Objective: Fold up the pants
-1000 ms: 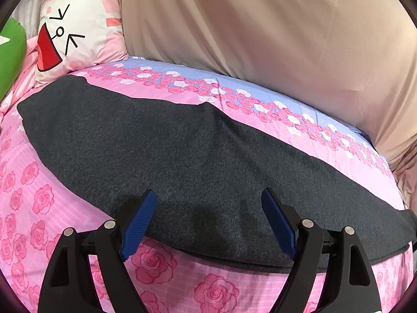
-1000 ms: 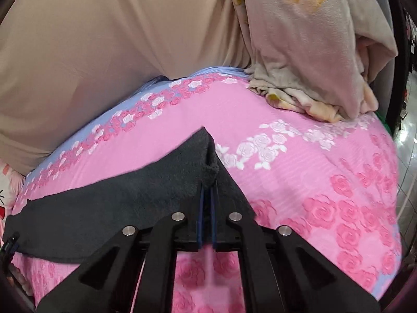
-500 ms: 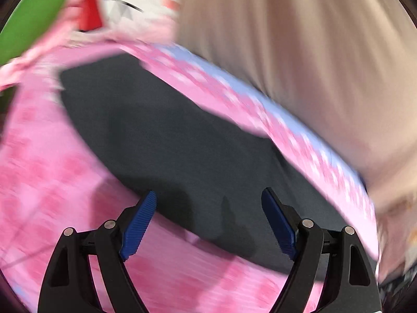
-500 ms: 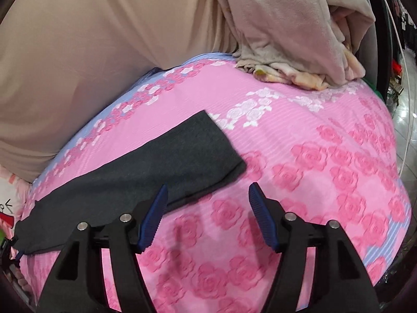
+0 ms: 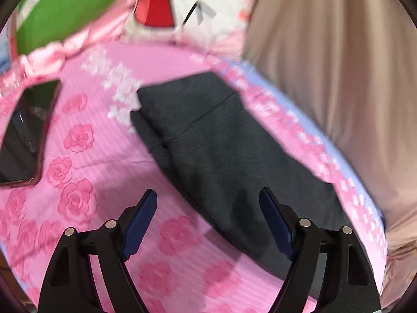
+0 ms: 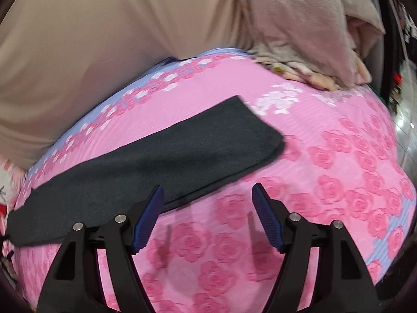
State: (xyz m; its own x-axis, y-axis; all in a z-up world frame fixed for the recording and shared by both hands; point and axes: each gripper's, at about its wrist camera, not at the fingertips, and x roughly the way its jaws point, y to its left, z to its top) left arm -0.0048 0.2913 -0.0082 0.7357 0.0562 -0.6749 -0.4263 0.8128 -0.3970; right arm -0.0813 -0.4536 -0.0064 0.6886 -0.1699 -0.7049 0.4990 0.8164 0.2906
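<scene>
Left gripper: black plastic finger frames with triangular cutouts, carrying ribbed dark-blue pads and showing two round silver screws per finger. Right gripper: presenting matching black frames, ribbed blue pads, silver screws.

pink rose-printed bedsheet spread over the bed; dark phone in a pink case lying on it at left; white cartoon-face cushion, green cushion, crumpled beige blanket.

- You have one pair of dark grey pants on one pink rose-print bed cover.
- You see one phone far left, one cartoon pillow, one green cushion.
- One crumpled blanket lies far right.
</scene>
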